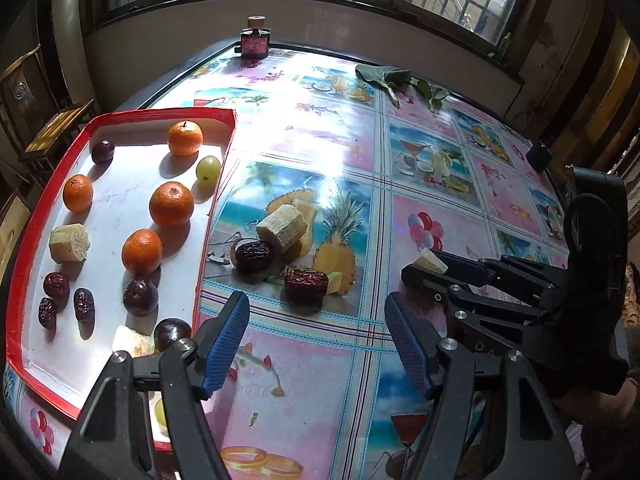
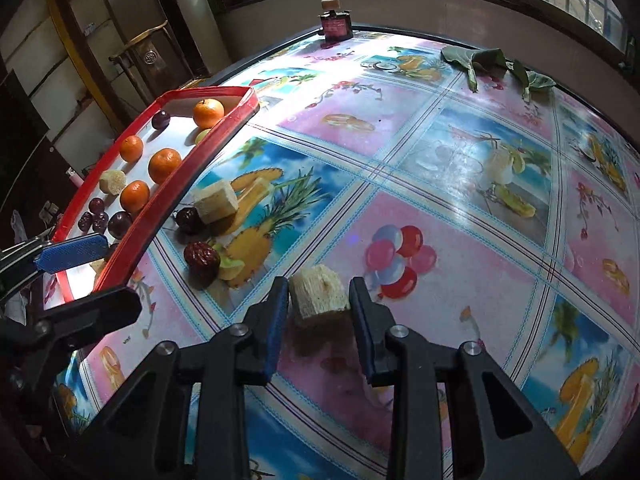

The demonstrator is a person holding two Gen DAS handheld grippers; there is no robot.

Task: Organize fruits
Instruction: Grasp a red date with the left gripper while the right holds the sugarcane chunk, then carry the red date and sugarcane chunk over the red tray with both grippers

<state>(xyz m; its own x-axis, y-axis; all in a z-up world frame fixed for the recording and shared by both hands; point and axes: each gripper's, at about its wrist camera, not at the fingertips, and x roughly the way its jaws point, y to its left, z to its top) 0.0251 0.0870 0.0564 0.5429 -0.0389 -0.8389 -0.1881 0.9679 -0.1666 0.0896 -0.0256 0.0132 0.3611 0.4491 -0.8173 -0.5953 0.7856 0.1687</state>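
A red-rimmed white tray on the left holds several oranges, dark plums, red dates, a green grape and pale sugarcane pieces. On the table beside it lie a sugarcane piece and two red dates. My left gripper is open and empty, near the tray's front right corner. My right gripper has a sugarcane piece between its pads, with small gaps at each side; it also shows in the left wrist view.
A dark red bottle stands at the table's far edge. Green leaves lie at the far right. A wooden chair stands left of the table. The tablecloth is patterned with fruit pictures.
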